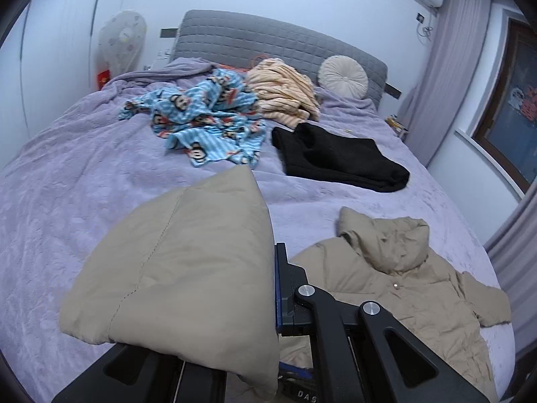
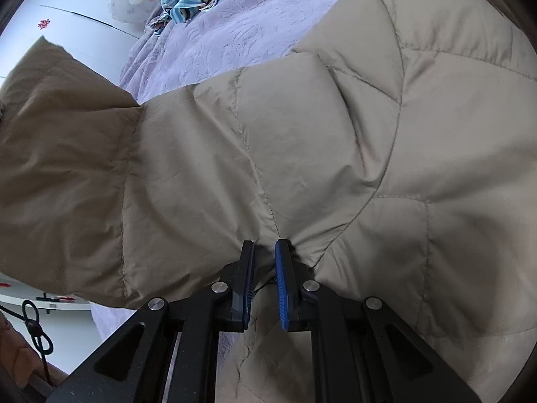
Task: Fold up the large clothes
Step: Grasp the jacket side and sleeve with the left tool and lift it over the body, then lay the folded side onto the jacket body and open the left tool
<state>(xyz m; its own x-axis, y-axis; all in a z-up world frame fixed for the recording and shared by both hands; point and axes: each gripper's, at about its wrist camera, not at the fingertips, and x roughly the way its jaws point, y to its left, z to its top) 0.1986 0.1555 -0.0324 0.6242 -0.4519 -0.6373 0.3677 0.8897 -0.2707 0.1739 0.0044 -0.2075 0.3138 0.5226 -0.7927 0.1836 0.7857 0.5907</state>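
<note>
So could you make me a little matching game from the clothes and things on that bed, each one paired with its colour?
Things:
1. puffy coat
2. monkey-print blanket
3. folded sweater
4. round cushion

Colours:
A. black
B. cream white
C. beige
D. light blue with stripes

Pairs: 1-C, 2-D, 3-A, 4-B

All of them lie on the lilac bedspread. Part of the coat is pinched in the left claw, and the right claw grips its quilted fabric too.

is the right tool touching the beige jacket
Touching. The right wrist view shows the right tool with its two fingers pinching a bunched fold of the beige jacket, the fabric gathered between them.
</note>
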